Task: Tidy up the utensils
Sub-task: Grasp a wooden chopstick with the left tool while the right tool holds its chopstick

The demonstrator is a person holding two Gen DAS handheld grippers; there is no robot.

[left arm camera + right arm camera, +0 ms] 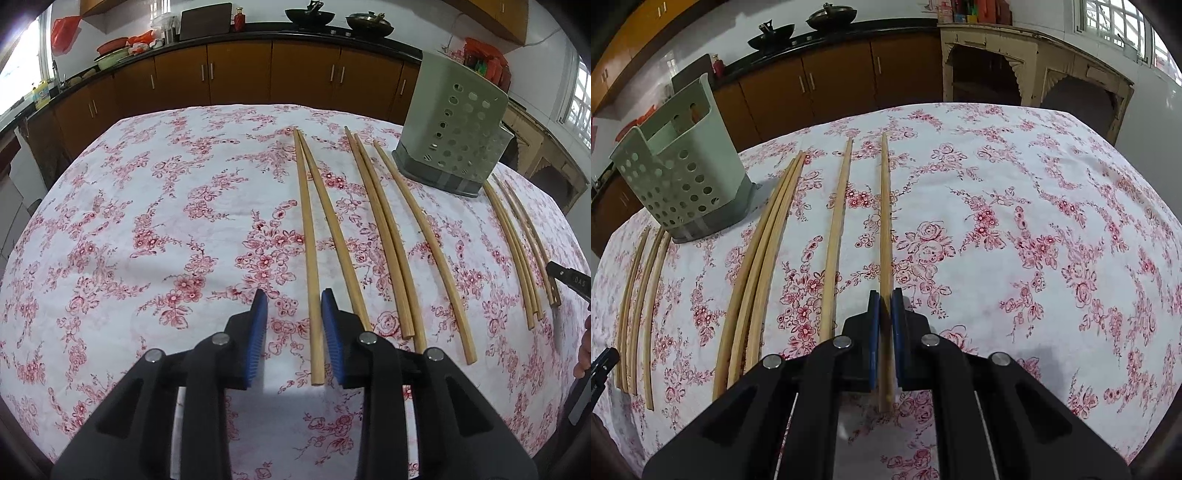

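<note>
- Chopsticks lie on the table [155, 229], on a white cloth with red flowers, almost parallel, with their thick ends toward the cameras.
- Near the left gripper [294, 301] is a leftmost pair [314, 236]; further right is a group of three [391, 236], and more of them [517, 243] lie beyond the holder.
- They look like thin wooden or bamboo sticks: light, stiff and smooth, so I judge they roll easily on the cloth and can turn in the pads when they are taken far from the middle.
- A good place to grip seems the thick end, or a bit nearer the middle for balance; pinching two together may let one slip out.
- The left gripper has its blue pads apart, with one stick of the leftmost pair between them; I see no pad pressing on it.
- The right gripper [885, 293] is closed on one chopstick [885, 221], near its thick end, which comes out behind the pads.
- The utensil holder [683, 184], pale green plastic with round holes, stands upright near the far ends of the sticks and looks light, so it could tip when pushed.
- I cannot read any brand; only small unclear letters show on the right gripper's body at the edge of the left view.
</note>
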